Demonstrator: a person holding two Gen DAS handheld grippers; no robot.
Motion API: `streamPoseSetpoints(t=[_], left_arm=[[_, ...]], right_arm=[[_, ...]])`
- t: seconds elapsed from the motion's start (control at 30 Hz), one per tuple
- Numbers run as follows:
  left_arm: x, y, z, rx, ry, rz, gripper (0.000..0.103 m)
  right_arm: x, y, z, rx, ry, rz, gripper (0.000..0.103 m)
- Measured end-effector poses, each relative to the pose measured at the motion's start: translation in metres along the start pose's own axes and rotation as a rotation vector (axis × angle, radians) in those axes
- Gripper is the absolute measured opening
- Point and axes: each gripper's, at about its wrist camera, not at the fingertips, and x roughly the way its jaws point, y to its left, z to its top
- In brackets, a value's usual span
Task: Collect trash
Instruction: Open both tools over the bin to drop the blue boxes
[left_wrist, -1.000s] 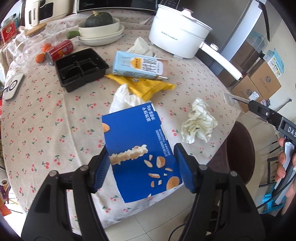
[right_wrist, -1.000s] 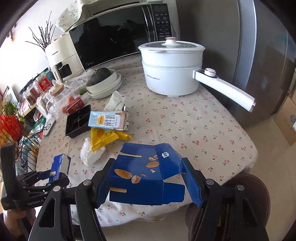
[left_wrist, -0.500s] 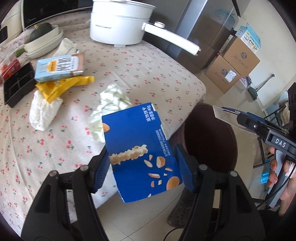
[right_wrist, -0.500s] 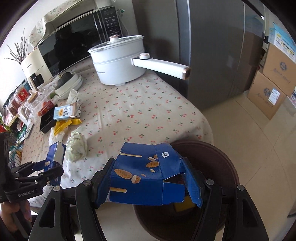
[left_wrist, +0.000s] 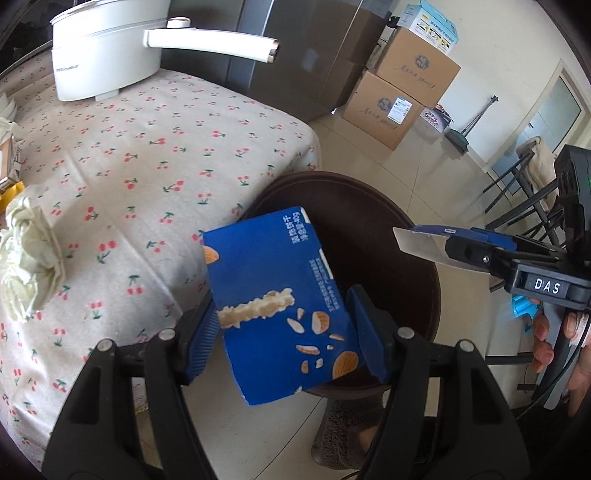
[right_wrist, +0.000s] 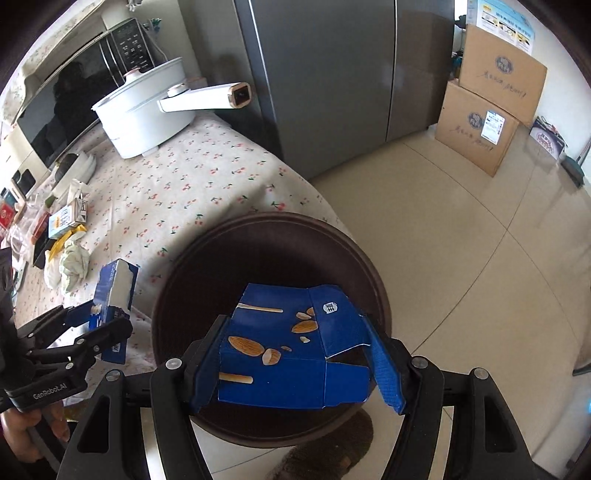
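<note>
My left gripper (left_wrist: 284, 332) is shut on a blue biscuit box (left_wrist: 280, 295), held tilted over the near rim of a round dark brown bin (left_wrist: 373, 225) beside the table. My right gripper (right_wrist: 295, 362) is shut on a flattened blue box (right_wrist: 288, 350) directly above the bin's (right_wrist: 266, 251) opening. In the right wrist view the left gripper (right_wrist: 107, 321) and its box (right_wrist: 116, 288) sit at the bin's left edge. In the left wrist view the right gripper (left_wrist: 458, 247) enters from the right, a grey flap of its box (left_wrist: 421, 243) sticking out.
The cherry-print table (left_wrist: 147, 155) still carries a crumpled tissue (left_wrist: 29, 258), a white pot (left_wrist: 99, 48) with a long handle, a milk carton (right_wrist: 66, 218) and a yellow wrapper (right_wrist: 62, 240). Cardboard boxes (right_wrist: 480, 122) and a grey fridge (right_wrist: 332, 74) stand beyond on the tiled floor.
Both grippers have swung with their blue boxes from above the table out past its edge and slightly down, and now hang over the brown bin. Neither grip has changed.
</note>
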Motion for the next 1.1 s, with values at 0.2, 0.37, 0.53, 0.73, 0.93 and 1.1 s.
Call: streamPoseSetpoints(t=[0.2,0.37,0.53,0.73,0.93,1.1], left_arm=[[0.002,-0.005,0.001,0.031,-0.026,0.060,0.103],[-0.004,0.003,0.000,0.047,-0.028,0.113,0.103],[-0.018,0.019,-0.004,0.019,-0.028,0.139,0.103],[-0.039,0.041,-0.008,-0.004,-0.035,0.179,0.103],[-0.058,0.067,-0.014,-0.045,-0.024,0.217,0.103],[-0.078,0.092,-0.021,-0.081,-0.023,0.265,0.103]], right_arm=[[0.000,-0.008,0.000,0.005,0.000,-0.002,0.072],[0.002,-0.002,0.002,-0.012,0.001,-0.002,0.072],[0.002,0.003,0.002,-0.020,0.001,-0.009,0.074],[0.003,0.013,0.005,-0.036,0.006,-0.009,0.087],[0.001,0.034,0.010,-0.077,0.001,-0.012,0.087],[0.001,0.061,0.016,-0.118,-0.001,-0.007,0.087]])
